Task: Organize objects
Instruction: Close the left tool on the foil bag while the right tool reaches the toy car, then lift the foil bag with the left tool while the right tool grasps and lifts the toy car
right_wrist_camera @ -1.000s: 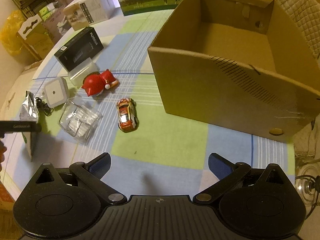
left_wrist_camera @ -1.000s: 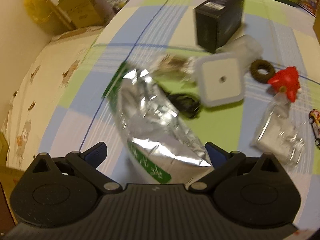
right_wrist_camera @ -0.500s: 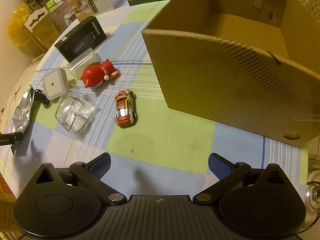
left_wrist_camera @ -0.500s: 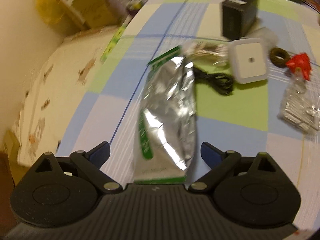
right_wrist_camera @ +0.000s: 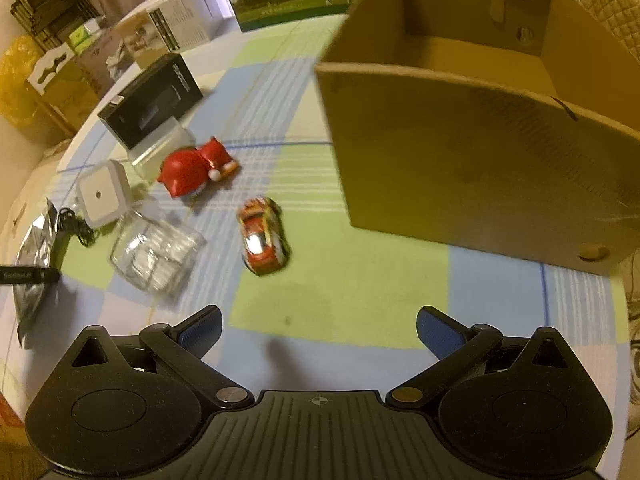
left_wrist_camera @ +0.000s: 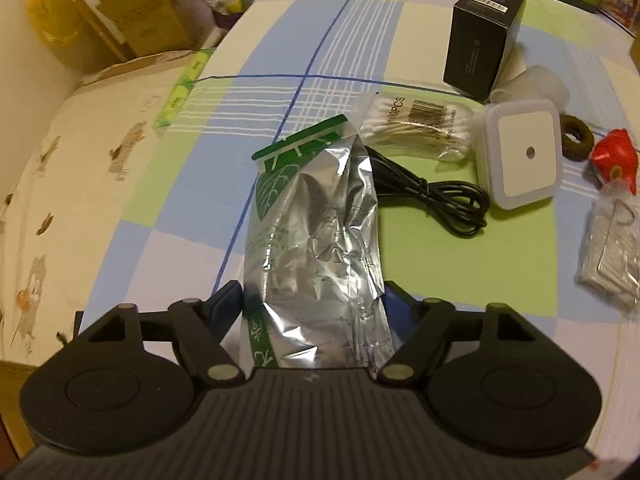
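Note:
A crinkled silver foil bag with green edging lies lengthwise on the checked tablecloth. My left gripper has its blue pads pressed against both sides of the bag's near end. In the right wrist view the same foil bag shows at the far left. My right gripper hovers open over bare cloth with nothing between its fingers. Ahead of it lie a toy car and an open, empty cardboard box at the right.
Beyond the bag lie a cotton swab pack, black cable, white square night light, black box, brown ring, red toy and clear packet. The table edge curves at left.
The left gripper's fingers have narrowed onto the sides of the foil bag, which now points straight ahead. The right gripper has drifted slightly with its fingers still apart.

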`<state>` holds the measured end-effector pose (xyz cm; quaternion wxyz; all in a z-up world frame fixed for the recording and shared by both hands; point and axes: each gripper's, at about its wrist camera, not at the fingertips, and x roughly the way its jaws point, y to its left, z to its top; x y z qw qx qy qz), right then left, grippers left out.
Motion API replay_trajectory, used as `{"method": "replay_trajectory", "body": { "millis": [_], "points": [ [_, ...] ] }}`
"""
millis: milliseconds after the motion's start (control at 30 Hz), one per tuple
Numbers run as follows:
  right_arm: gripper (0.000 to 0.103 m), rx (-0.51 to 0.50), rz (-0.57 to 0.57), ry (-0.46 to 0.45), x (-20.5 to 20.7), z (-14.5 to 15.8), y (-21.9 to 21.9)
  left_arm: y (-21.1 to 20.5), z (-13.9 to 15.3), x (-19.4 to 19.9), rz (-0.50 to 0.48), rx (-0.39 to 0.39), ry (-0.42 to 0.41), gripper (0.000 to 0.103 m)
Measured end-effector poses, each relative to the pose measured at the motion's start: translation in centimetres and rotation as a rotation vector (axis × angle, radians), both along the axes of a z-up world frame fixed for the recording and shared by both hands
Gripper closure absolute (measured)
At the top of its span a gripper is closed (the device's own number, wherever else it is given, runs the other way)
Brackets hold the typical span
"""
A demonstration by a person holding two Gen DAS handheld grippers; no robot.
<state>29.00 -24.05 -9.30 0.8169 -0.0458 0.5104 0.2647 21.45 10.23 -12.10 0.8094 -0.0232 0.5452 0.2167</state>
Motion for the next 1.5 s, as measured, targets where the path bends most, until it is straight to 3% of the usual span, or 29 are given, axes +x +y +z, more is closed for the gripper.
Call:
{"method": "replay_trajectory", "body": {
  "millis": [133, 267, 567, 633, 700, 800, 900, 1067, 1267, 1500],
  "points": [
    [0.002, 0.015, 0.006, -0.044, -0.5, -0.1, 2.3, 1.2, 0.3, -0.7, -0.037, -0.029, -0.016, 0.052],
    [0.003, -0.008, 0.028, -0.092, -0.7, -0.7, 4.5, 2.8, 0.8, -1.1, -0.056, -0.077, -0.037, 0.057],
    [0.034, -0.066, 0.081, -0.186, 0.3, -2.5, 8.1, 4.7, 2.0, -1.9, -0.089, -0.164, -0.064, 0.061],
    [0.048, -0.094, 0.083, -0.181, 0.8, -3.2, 8.7, 4.9, 2.1, -1.9, -0.095, -0.174, -0.071, 0.062],
    [0.053, -0.104, 0.074, -0.195, 1.0, -3.5, 8.9, 5.0, 2.4, -1.9, -0.101, -0.179, -0.077, 0.062],
    [0.075, -0.103, 0.078, -0.209, 1.0, -3.5, 9.2, 5.3, 3.0, -2.1, -0.112, -0.188, -0.092, 0.062],
    [0.076, -0.126, 0.080, -0.209, 0.5, -3.2, 9.3, 5.1, 3.8, -2.2, -0.126, -0.198, -0.116, 0.062],
    [0.076, -0.083, 0.058, -0.206, -0.8, -1.5, 8.4, 4.0, 5.8, -2.1, -0.159, -0.218, -0.158, 0.062],
    [0.076, -0.004, 0.070, -0.224, -2.4, 2.5, 7.1, 1.1, 8.4, -1.3, -0.226, -0.238, -0.205, 0.062],
    [0.076, 0.070, 0.082, -0.294, -2.9, 7.6, 4.5, -5.1, 11.1, 1.0, -0.340, -0.284, -0.251, 0.062]
  ]
}}
